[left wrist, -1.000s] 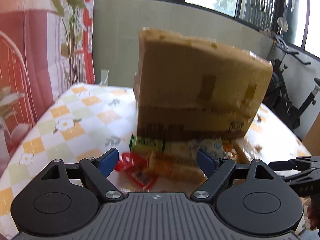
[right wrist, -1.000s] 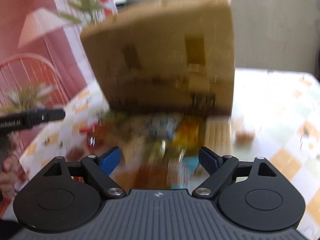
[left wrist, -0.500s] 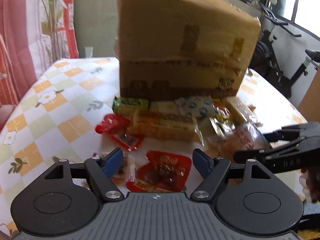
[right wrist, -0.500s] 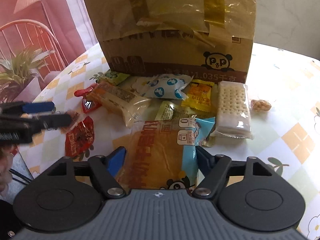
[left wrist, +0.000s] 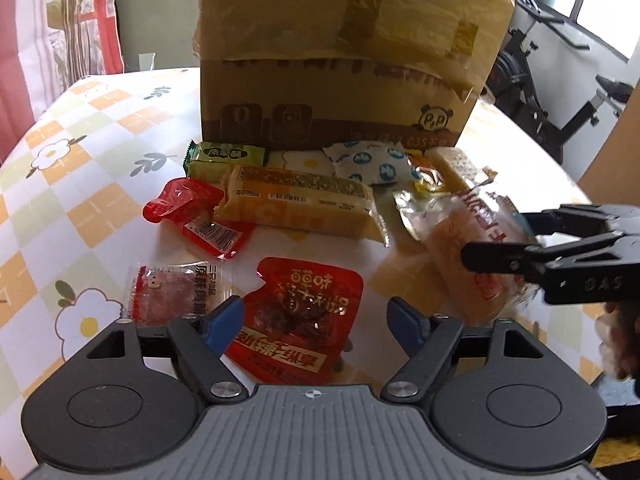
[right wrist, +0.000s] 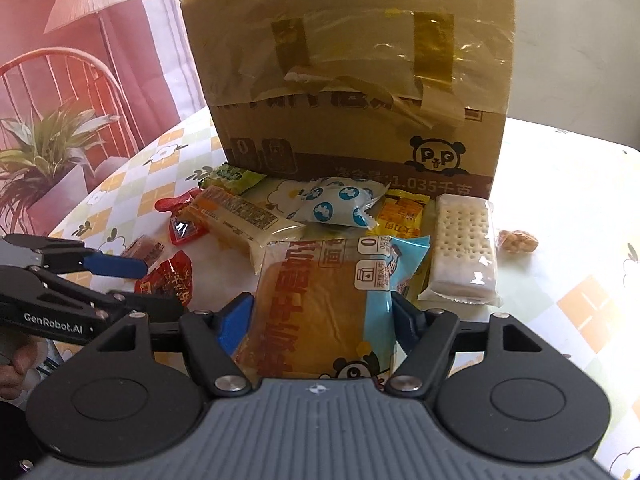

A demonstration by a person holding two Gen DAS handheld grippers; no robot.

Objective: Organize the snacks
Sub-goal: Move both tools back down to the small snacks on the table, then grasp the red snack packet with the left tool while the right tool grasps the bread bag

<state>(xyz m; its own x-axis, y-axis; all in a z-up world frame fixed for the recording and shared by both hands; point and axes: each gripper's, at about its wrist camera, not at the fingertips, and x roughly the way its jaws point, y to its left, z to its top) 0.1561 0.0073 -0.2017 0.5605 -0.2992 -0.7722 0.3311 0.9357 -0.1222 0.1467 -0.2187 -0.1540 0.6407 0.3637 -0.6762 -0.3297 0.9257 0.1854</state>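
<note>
The bread packet [right wrist: 320,304], a soft loaf in a crinkly orange and blue wrapper, lay in the middle of the desk [left wrist: 60,184] in front of the cardboard box [right wrist: 352,80]. It sat between the fingers of the right tongs [right wrist: 322,316], whose jaws stood wide and were not moving; the pads looked to meet the wrapper's edges, though whether they pressed was hard to tell. I judged it light, squashy and slick, best taken across its width at the middle with gentle pressure so the bread was not crushed.

Beside it, toward the left edge, the red pouch [left wrist: 300,316] lay flat, and the left tongs [left wrist: 316,320] hung above it with jaws well apart and gripping nothing. That pouch seemed thin and floppy; a hold on its sealed rim would likely serve best.

Closer to the box lay a long yellow cake bar [left wrist: 296,204], a white and blue dotted packet [right wrist: 340,204], a green bar [left wrist: 228,156] and a wrapped cracker slab [right wrist: 464,248], stiffer and probably brittle. A small clear sachet [left wrist: 172,296] rested near the left edge.
</note>
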